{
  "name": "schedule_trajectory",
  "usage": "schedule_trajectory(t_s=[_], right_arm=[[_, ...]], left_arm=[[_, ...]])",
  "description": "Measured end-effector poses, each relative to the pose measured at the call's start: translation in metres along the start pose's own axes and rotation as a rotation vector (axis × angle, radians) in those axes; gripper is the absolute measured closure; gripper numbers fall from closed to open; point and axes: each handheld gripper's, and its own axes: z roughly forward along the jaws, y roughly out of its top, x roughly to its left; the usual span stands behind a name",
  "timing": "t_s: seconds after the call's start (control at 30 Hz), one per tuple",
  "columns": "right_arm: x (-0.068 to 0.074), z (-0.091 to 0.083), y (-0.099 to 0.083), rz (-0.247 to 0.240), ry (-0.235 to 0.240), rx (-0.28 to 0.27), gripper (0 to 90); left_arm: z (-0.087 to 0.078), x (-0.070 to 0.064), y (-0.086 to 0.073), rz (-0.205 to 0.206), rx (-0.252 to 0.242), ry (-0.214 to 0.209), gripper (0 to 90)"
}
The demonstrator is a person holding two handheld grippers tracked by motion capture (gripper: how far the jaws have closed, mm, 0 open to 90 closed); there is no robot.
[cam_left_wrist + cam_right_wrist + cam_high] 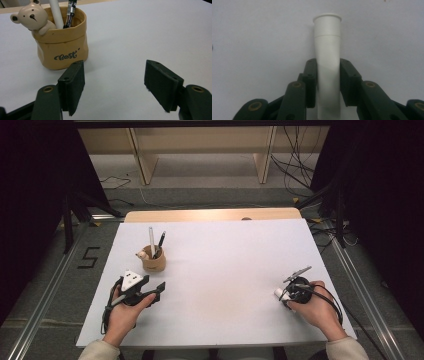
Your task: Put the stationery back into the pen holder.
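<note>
My left tongs gape beside the bear pen holder marked "Best"; my right tongs clamp a white tube.

The counter has a matt white, smooth surface. The pen holder appears glazed ceramic, tan, with a smooth, slightly glossy bear figure. The white tube looks like matt, smooth plastic. The left gripper and right gripper have dark, matt plastic-looking jaws with brass-coloured rivets.
</note>
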Motion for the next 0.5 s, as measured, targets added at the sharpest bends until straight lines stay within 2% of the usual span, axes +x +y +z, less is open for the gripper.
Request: schedule_trajectory(t_s=[0.5], right_arm=[[-0.0002,-0.0001,-0.0006,-0.01,0.005,-0.004,69.9]], left_arm=[[0.0006,-0.0003,-0.0003,-0.001,-0.002,0.001,32.8]])
